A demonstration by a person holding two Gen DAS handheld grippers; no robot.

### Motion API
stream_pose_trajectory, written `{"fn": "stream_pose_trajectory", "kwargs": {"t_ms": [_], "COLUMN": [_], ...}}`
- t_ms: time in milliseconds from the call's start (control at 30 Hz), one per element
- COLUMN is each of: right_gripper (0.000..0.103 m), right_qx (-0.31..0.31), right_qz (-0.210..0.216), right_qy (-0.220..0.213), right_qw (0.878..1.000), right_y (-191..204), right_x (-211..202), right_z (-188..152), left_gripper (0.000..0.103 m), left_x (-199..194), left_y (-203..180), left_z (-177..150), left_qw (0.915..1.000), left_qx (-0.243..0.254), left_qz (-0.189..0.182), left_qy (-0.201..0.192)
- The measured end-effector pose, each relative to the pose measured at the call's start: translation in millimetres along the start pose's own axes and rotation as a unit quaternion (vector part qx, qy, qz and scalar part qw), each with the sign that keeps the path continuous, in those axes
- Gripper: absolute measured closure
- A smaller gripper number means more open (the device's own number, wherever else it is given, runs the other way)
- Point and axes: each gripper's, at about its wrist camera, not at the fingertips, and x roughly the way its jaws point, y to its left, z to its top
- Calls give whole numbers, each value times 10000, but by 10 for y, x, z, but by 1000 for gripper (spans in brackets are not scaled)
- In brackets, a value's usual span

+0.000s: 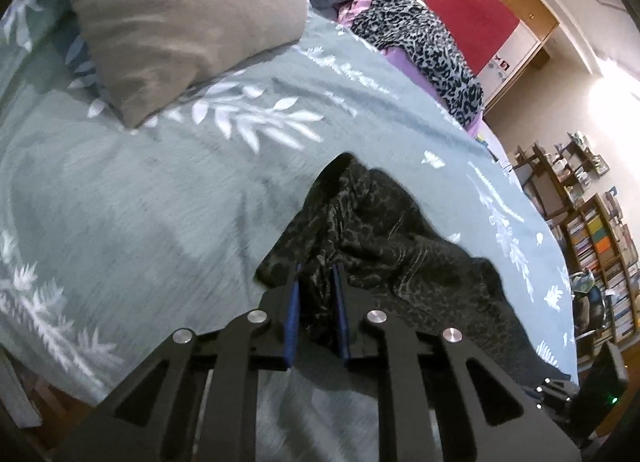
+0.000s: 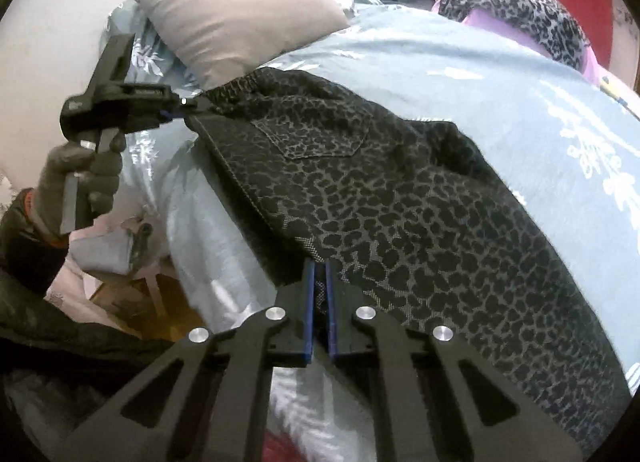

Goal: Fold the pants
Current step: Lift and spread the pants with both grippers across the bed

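Right-wrist view, from the left: a gloved hand holds the left gripper, clenched on the waistband corner of the leopard-print pants. These lie spread across the grey-blue leafy bedspread, below a beige pillow. At centre bottom, the right gripper pinches the pants' near edge.

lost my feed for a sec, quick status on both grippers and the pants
Left gripper shut on pants near the waistband. Right gripper shut on pants' near edge. Pants spread on bedspread. Nothing in the way.
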Motion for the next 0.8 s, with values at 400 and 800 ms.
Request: {"fn": "stream_pose_trajectory", "kwargs": {"t_ms": [400, 800], "right_gripper": [58, 58], "right_qx": [817, 2648], "right_qz": [383, -505], "right_qy": [-151, -1088], "right_qw": [9958, 9568], "right_y": [-278, -1163], "right_x": [-63, -1133], "right_z": [-268, -1116], "left_gripper": [71, 54], "left_x": [-206, -18], "left_y": [-136, -1495], "left_z": [26, -241], "left_qw": [9957, 9821], "left_qx": [359, 1760], "left_qz": [688, 365], "left_qy": [-498, -560]}}
